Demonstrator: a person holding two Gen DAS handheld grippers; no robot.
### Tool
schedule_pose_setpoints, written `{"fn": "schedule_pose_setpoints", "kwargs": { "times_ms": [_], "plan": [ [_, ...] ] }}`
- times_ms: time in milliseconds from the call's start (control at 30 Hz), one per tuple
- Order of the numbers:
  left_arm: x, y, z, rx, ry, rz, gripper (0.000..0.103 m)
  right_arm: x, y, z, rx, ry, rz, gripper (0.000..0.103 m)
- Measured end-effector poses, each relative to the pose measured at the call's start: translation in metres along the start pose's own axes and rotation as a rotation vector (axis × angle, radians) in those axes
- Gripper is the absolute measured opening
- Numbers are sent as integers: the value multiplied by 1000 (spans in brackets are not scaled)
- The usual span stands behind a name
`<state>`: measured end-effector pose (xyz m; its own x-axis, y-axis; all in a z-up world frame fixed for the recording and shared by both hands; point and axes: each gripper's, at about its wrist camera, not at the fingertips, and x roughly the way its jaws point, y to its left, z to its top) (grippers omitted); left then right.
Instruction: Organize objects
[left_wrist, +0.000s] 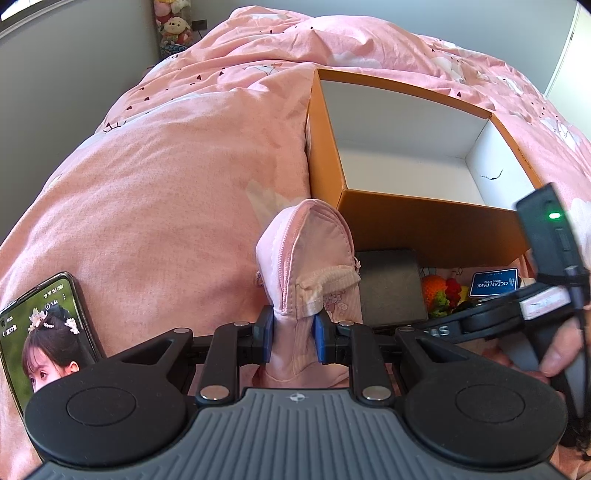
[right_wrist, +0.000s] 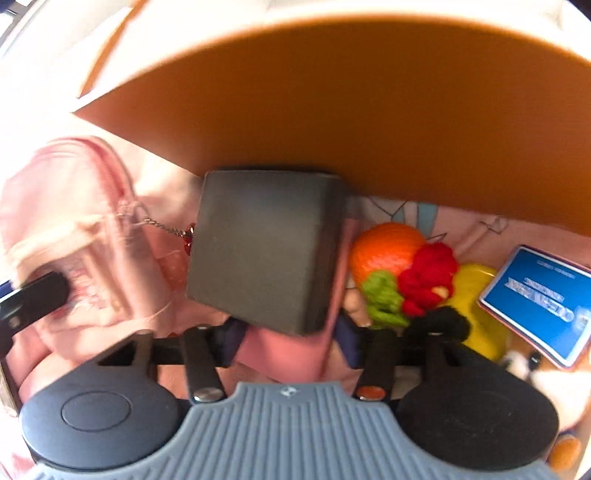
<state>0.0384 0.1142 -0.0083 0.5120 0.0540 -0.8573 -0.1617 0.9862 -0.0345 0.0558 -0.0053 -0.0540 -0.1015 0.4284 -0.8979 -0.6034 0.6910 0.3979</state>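
My left gripper (left_wrist: 294, 339) is shut on the lower part of a pink zippered pouch (left_wrist: 310, 258), which stands upright on the pink bedspread. Just right of the pouch lies a dark grey box (left_wrist: 391, 288), against the front wall of an open orange carton (left_wrist: 424, 225) with a white inside. In the right wrist view the right gripper (right_wrist: 290, 343) is open, and the near corner of the grey box (right_wrist: 266, 247) sits between its blue pads without being pressed. The pouch (right_wrist: 74, 229) shows at the left, with a small chain and a red charm.
Crocheted fruit (right_wrist: 402, 273) in orange, red, green and yellow lies right of the grey box, beside a blue card (right_wrist: 535, 302). A lit phone (left_wrist: 48, 332) rests on the bedspread (left_wrist: 166, 184) at the left. A hand (left_wrist: 561, 354) holds the right tool.
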Motion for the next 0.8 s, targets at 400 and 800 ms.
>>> {"fn": "schedule_pose_setpoints", "kwargs": {
  "times_ms": [400, 800],
  "plan": [
    [0, 4, -2, -7, 5, 13, 24, -13, 30, -25, -14, -124, 117, 26],
    [-18, -4, 0, 7, -20, -72, 21, -64, 52, -50, -30, -192, -3, 18]
  ]
}}
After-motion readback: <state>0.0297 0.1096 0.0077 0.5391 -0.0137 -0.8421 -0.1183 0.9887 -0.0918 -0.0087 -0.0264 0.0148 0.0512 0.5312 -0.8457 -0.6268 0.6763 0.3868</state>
